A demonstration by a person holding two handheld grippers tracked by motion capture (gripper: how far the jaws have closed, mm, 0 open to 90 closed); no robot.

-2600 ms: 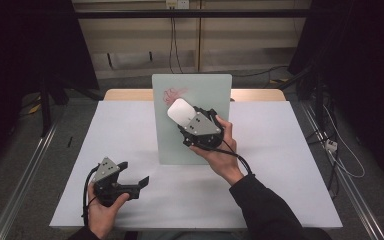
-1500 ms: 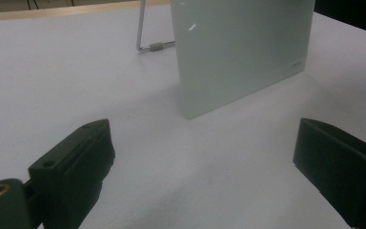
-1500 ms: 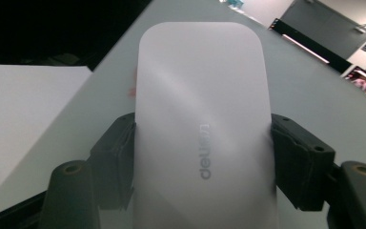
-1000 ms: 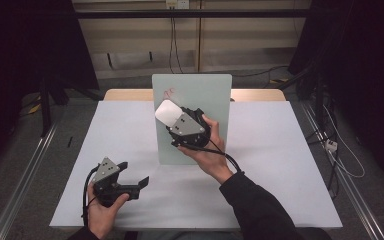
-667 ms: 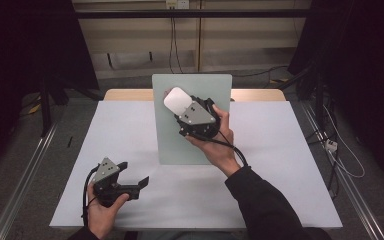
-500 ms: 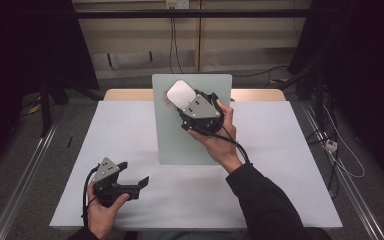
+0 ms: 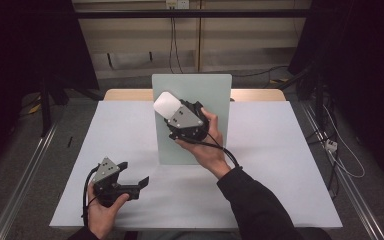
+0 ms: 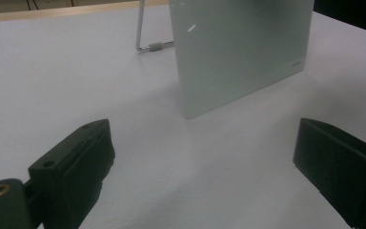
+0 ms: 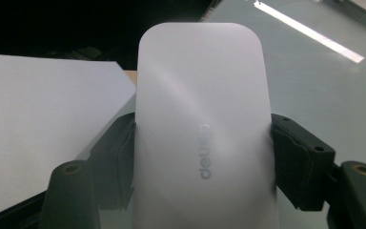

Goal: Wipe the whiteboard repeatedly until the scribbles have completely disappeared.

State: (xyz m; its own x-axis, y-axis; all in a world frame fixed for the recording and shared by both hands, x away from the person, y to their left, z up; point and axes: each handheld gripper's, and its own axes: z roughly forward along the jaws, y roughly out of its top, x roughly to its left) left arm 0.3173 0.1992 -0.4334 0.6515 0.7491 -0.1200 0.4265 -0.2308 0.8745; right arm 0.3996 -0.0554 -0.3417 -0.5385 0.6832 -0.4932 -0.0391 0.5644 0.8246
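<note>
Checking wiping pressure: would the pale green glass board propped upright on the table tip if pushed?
Probably stiff: the pale green glass board looks flat and rigid. It may tip or slide backwards, since just a thin wire stand props it on the smooth white table.

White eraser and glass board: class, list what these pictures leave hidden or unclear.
- Board face under the eraser: high view, covered by eraser and right gripper.
- Eraser's wiping side: right gripper view, faces away.
- Small mark at the board's lower corner: left gripper view, too small.
- Board's stand: left gripper view, mostly behind the board.
</note>
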